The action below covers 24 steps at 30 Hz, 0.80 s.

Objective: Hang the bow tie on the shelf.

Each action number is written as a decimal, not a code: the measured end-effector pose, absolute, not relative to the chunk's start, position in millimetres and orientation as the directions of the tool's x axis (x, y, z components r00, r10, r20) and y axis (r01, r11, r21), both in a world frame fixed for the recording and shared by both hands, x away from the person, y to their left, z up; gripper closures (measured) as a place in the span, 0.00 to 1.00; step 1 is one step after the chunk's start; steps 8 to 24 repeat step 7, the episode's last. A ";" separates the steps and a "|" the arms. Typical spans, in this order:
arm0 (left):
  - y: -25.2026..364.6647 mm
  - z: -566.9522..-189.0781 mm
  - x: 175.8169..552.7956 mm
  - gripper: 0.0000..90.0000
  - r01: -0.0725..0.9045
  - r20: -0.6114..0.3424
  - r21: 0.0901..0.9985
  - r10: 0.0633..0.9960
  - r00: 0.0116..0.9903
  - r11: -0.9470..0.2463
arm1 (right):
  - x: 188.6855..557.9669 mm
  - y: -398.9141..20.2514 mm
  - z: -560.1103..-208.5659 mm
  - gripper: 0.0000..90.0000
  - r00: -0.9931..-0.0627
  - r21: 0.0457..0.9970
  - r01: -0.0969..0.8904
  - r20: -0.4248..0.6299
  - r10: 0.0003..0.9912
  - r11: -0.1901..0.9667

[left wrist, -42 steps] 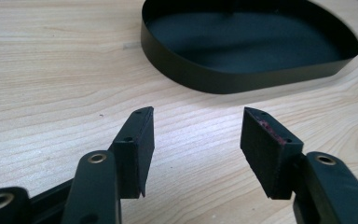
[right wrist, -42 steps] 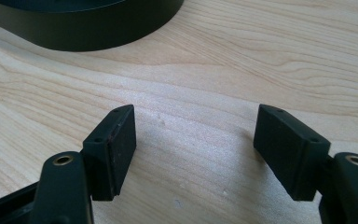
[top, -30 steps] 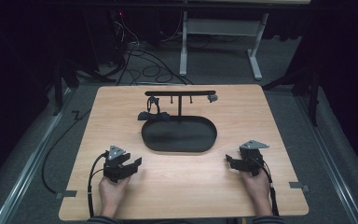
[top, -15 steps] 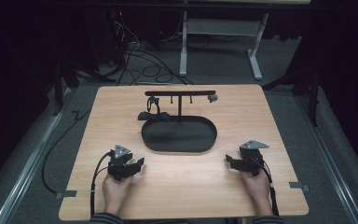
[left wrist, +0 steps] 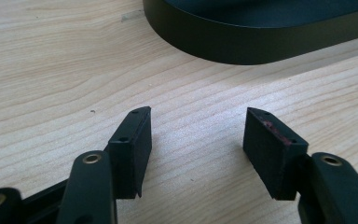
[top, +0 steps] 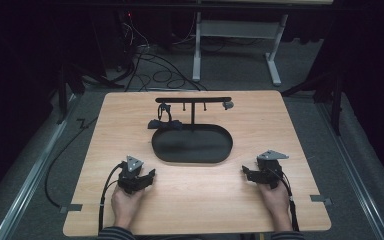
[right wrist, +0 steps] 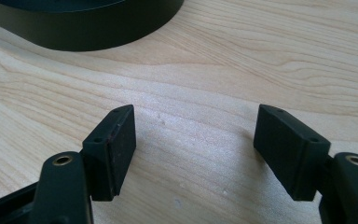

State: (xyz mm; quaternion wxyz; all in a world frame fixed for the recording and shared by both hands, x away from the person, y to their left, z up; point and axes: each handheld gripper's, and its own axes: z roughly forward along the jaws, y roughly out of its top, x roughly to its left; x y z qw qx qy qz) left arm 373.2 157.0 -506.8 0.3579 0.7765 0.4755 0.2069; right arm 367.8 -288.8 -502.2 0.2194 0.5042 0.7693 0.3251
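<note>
On the wooden counter (top: 280,125) a black oval tray (top: 192,145) lies in the middle, and behind it stands a black T-shaped stand (top: 194,102) with small things that hang from its bar, too small to tell. A small dark thing (top: 160,123) lies at the left foot of the stand.

The left claw (top: 147,176) rests on the counter near the front-left end of the tray, apart from it. Its jaws have just been opening — they stand wide, with bare wood between them in the left gripper view (left wrist: 196,135). The right claw (top: 247,174) rests near the front-right end of the tray, also released, nothing between its jaws (right wrist: 196,140). In both gripper views the tray wall (left wrist: 261,42) shows ahead of the jaws — near, not touching.
</note>
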 end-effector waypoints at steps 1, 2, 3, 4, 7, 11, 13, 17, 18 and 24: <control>156.6 -507.0 373.1 0.46 0.589 -0.017 0.753 0.886 0.464 -0.294 | 367.8 -288.8 -502.2 0.34 -0.395 0.722 0.633 -0.010 0.919 0.280; 156.4 -507.0 373.2 0.45 0.589 -0.017 0.752 0.885 0.466 -0.296 | 367.8 -288.8 -502.2 0.35 -0.395 0.722 0.633 -0.010 0.919 0.280; 156.4 -507.0 373.2 0.44 0.589 -0.018 0.752 0.884 0.467 -0.296 | 367.8 -288.8 -502.2 0.35 -0.395 0.722 0.633 -0.010 0.919 0.280; 156.2 -507.0 373.1 0.43 0.589 -0.018 0.751 0.883 0.469 -0.298 | 367.8 -288.8 -502.2 0.34 -0.395 0.722 0.633 -0.010 0.919 0.280; 156.0 -507.1 373.1 0.41 0.590 -0.019 0.751 0.882 0.471 -0.299 | 367.8 -288.8 -502.2 0.35 -0.395 0.722 0.633 -0.010 0.919 0.280; 156.0 -507.1 373.1 0.41 0.590 -0.019 0.751 0.882 0.471 -0.299 | 367.8 -288.8 -502.2 0.35 -0.395 0.722 0.633 -0.010 0.919 0.280; 156.0 -507.1 373.1 0.41 0.590 -0.019 0.751 0.882 0.471 -0.299 | 367.8 -288.8 -502.2 0.35 -0.395 0.722 0.633 -0.010 0.919 0.280; 156.0 -507.1 373.1 0.41 0.590 -0.019 0.751 0.882 0.471 -0.299 | 367.8 -288.8 -502.2 0.35 -0.395 0.722 0.633 -0.010 0.919 0.280; 156.0 -507.1 373.1 0.41 0.590 -0.019 0.751 0.882 0.471 -0.299 | 367.8 -288.8 -502.2 0.35 -0.395 0.722 0.633 -0.010 0.919 0.280; 156.0 -507.1 373.1 0.41 0.590 -0.019 0.751 0.882 0.471 -0.299 | 367.8 -288.8 -502.2 0.35 -0.395 0.722 0.633 -0.010 0.919 0.280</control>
